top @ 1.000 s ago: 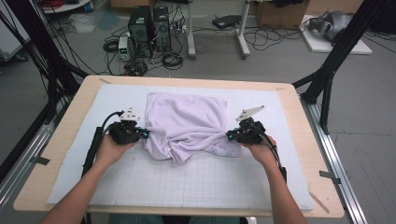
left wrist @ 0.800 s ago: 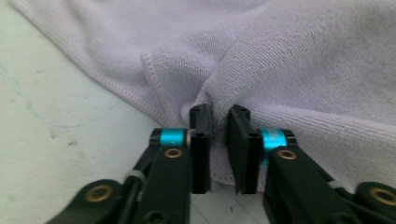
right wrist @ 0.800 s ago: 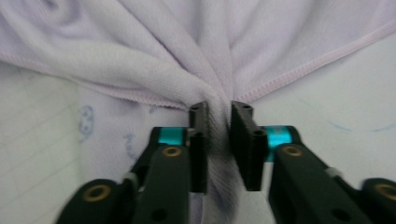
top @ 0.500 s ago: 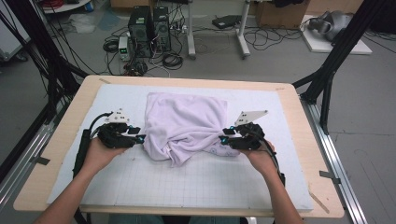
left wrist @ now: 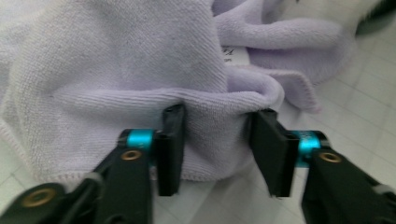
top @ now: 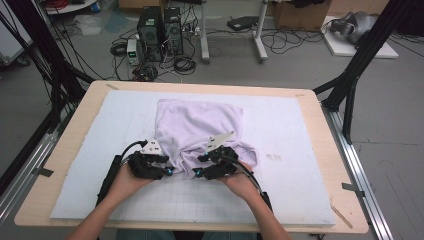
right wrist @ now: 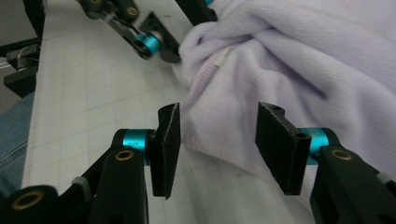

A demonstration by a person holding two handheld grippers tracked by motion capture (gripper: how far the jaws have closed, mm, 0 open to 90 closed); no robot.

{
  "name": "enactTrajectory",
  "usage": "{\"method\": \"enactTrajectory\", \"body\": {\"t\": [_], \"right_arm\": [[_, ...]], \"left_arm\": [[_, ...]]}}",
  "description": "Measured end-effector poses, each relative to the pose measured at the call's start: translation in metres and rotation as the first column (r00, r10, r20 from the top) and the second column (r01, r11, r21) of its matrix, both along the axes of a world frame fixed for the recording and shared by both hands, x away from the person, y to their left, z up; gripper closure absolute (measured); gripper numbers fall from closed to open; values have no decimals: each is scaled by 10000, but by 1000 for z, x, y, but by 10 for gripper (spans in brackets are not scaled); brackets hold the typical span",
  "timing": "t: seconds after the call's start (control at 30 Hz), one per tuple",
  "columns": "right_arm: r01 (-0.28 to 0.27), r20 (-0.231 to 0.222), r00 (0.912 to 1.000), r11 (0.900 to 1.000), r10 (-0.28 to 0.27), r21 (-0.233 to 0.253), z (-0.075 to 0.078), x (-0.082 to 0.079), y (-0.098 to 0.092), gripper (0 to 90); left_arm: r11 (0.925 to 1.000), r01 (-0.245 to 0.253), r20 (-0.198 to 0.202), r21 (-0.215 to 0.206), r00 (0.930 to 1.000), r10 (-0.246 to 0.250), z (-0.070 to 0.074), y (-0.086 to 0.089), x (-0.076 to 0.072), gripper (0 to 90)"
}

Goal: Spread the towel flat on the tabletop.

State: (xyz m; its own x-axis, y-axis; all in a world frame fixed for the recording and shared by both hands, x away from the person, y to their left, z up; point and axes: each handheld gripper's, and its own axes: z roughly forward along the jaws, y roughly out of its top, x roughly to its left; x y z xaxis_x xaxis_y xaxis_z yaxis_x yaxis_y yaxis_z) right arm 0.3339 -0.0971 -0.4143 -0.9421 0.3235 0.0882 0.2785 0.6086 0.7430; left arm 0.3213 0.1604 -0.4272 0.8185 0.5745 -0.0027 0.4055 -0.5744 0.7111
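While the lilac towel (top: 200,127) lies rumpled mid-worktop (top: 300,150) with its far half flat, folding seems barely begun: the left hand-held gripper (left wrist: 219,140) and right hand-held gripper (right wrist: 217,140) straddle its bunched near edge, both unclenched, nothing gripped yet.

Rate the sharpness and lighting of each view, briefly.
High view: even, soft light, slightly coarse, the towel pale with faint folds. Left gripper view: towel weave crisp between the left claw jaws, far top right corner blurred and washed out. Right gripper view: right claw jaws and towel hem sharp, the other claw farther off soft, a dim shadow under the towel edge.
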Motion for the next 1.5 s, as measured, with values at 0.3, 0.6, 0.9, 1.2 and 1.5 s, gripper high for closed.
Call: {"method": "enactTrajectory", "body": {"t": [0.3,0.6,0.9,1.2,1.5], "right_arm": [[-321,-396,9987,9994,317,-107,-18,12,9,839],[-5,108,9999,9989,-1,478,22,-6,-55,840],[138,771,9969,9982,-183,586,56,-49,-110,841],[-290,-14,9996,9993,291,241,52,-57,-124,783],[162,194,9997,9982,-174,580,41,-38,-114,604]], "left_arm": [[9996,-50,214,-288,9998,56,10,12,-4,790],[9959,-39,662,-906,9978,99,40,47,-24,794],[9948,237,902,-988,9958,-147,66,65,-47,797],[9949,493,355,-874,9983,-464,56,63,-45,606],[9959,559,46,-715,9984,-557,43,59,-35,454]]}}
